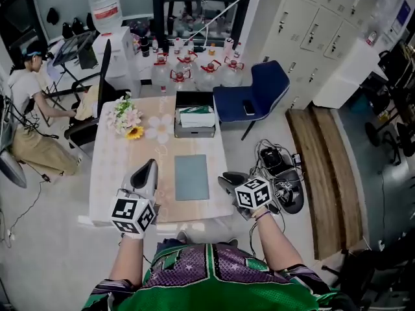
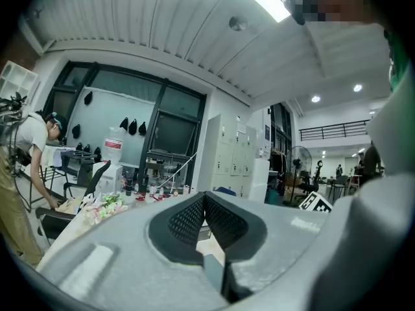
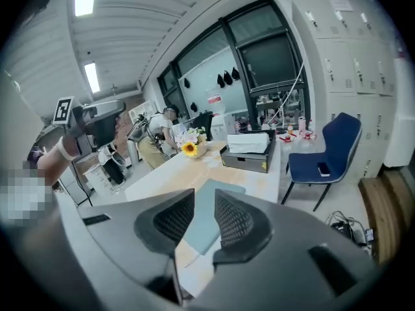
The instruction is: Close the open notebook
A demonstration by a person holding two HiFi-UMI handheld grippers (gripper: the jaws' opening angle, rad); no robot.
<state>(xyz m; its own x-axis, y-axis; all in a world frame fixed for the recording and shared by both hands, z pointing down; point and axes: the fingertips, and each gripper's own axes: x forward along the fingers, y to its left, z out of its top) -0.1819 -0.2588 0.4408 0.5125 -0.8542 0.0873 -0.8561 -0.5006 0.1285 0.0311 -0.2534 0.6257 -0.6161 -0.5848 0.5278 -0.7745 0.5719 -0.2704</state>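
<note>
With the notebook (image 1: 192, 177) apparently shut on the table (image 1: 117, 167), the clenched, empty left gripper (image 2: 204, 196) and spread, empty right gripper (image 3: 204, 198) should avoid nudging it.

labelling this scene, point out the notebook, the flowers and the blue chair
notebook (image 1: 192, 177), head view, middle of its cover
flowers (image 1: 125, 117), head view, the pale blooms
blue chair (image 1: 228, 100), head view, its seat

The slim grey-green rectangular notebook (image 1: 192, 177) lies closed and flat on the surface — plain cover up. It sits between the left gripper's (image 1: 150, 168) jaws and the right gripper's (image 1: 225, 180) jaws, touching neither — just ahead of the right jaws.
</note>
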